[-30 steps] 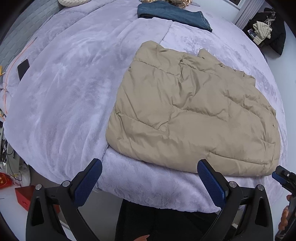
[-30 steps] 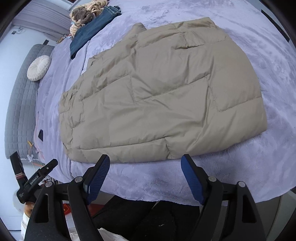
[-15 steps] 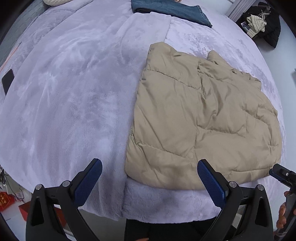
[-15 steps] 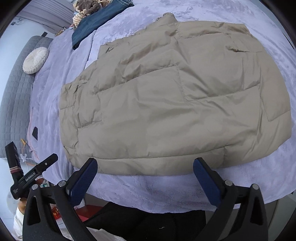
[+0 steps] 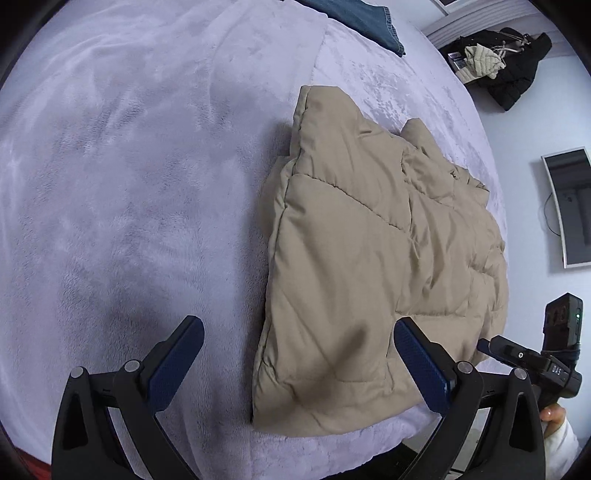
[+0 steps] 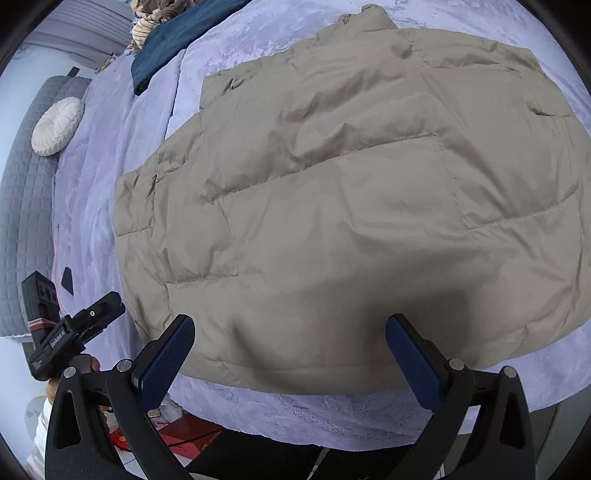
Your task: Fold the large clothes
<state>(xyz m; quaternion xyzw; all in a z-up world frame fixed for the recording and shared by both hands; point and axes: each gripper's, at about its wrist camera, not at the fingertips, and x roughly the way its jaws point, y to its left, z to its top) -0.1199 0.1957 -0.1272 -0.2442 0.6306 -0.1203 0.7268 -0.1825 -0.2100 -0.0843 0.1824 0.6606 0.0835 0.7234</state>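
The beige quilted puffer jacket (image 6: 351, 206) lies folded flat on the lilac plush blanket (image 5: 129, 166) of the bed, close to the bed's near edge, with its hem almost at that edge. In the left wrist view the jacket (image 5: 369, 266) sits to the right of centre and its far right side curves out of sight over the bed's edge; whether sleeves are tucked underneath cannot be told. The folded jeans (image 5: 362, 18) at the far edge are cut off by the frame, and the dark heap of clothing (image 5: 506, 70) beyond the bed's far right corner is too small to make out.

The left gripper (image 5: 299, 363) hangs just above the near edge, fingers spread wide and empty, the right one over the jacket's near left corner, the left one over bare blanket. The right gripper (image 6: 290, 360) hangs over the jacket's near hem, fingers equally wide apart, gripping nothing. A round cream cushion (image 6: 57, 125) rests against the grey quilted headboard (image 6: 22, 221).
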